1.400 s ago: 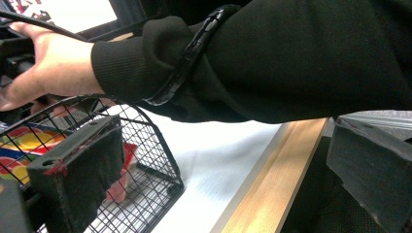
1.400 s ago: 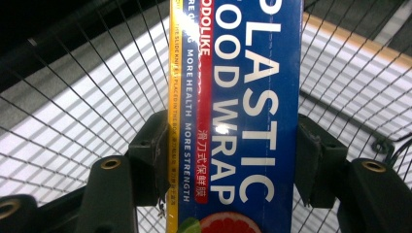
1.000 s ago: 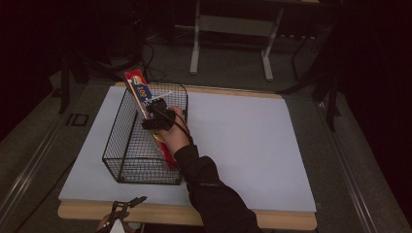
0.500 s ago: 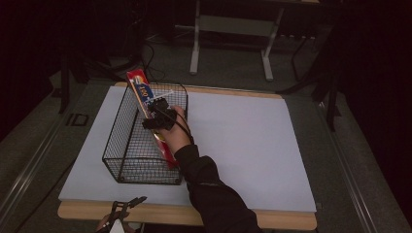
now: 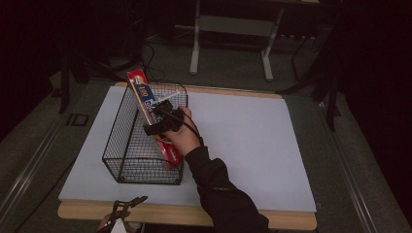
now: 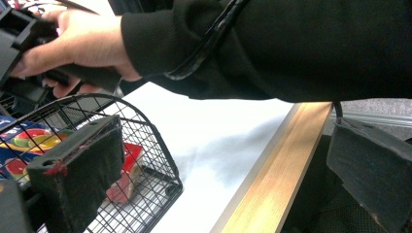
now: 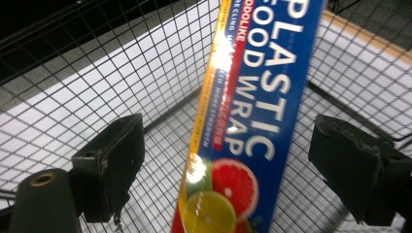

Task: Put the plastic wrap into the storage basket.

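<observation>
While the plastic wrap box point(image 5: 153, 116) leans in the wire basket point(image 5: 125, 145), we hold our right gripper point(image 5: 163, 119) over it with jaws spread wide.

In the right gripper view the box point(image 7: 257, 111) stands between our two jaws, touching neither, with basket mesh behind and below it. From above, the box's lower end rests inside the basket near its right wall, and its upper end tilts out over the far left rim. The basket sits on the left part of the white table point(image 5: 243, 141), holding the box alone as far as we can see. Our sleeve point(image 5: 218, 189) crosses the table's near edge beside the basket. Our left gripper point(image 5: 124, 213) waits low at the table's wooden front edge, jaws apart and empty; from its own view the basket corner point(image 6: 150, 160) and our right arm block the view of the box.
</observation>
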Tool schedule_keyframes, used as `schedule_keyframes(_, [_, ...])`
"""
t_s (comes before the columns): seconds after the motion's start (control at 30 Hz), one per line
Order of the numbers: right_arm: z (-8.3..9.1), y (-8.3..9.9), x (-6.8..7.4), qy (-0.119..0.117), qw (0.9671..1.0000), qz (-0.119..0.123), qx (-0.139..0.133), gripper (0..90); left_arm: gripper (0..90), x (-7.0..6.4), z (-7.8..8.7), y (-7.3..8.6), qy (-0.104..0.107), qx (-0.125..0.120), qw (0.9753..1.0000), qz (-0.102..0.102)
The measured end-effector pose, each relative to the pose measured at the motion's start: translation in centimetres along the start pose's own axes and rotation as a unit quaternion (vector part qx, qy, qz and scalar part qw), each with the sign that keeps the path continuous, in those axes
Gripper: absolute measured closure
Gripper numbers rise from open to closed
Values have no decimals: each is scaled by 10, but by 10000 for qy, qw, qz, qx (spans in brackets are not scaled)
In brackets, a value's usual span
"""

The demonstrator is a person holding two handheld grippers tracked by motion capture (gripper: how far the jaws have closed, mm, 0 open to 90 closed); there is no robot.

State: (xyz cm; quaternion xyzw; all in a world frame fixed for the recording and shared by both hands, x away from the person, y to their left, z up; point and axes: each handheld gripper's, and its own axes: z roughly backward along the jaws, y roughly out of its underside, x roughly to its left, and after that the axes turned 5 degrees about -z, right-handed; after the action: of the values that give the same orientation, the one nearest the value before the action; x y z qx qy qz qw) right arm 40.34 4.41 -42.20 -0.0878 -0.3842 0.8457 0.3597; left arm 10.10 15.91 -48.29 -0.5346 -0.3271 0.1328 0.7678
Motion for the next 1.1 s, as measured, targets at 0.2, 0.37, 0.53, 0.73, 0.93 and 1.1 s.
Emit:
schedule_keyframes(0.2, [22,5,-9,-51,9998,-11,-169,137,7,0,-1,0,2,25,10000,3])
schedule_keyframes(0.37, [41,12,-16,-106,9995,4,-306,137,7,1,-2,0,12,31,10000,-7])
schedule_keyframes(0.53, [67,24,-24,-90,9989,16,-466,137,7,1,-3,1,16,36,10000,2])
schedule_keyframes(0.73, [87,40,-37,-14,9984,58,-565,137,7,1,-4,0,-4,42,10000,4])
schedule_keyframes(0.93, [105,63,-51,-89,9979,-4,-634,138,7,1,-4,1,8,48,10000,10])
schedule_keyframes(1.1, [113,82,-59,-33,9983,51,-587,140,7,0,-5,0,23,56,10000,-12])
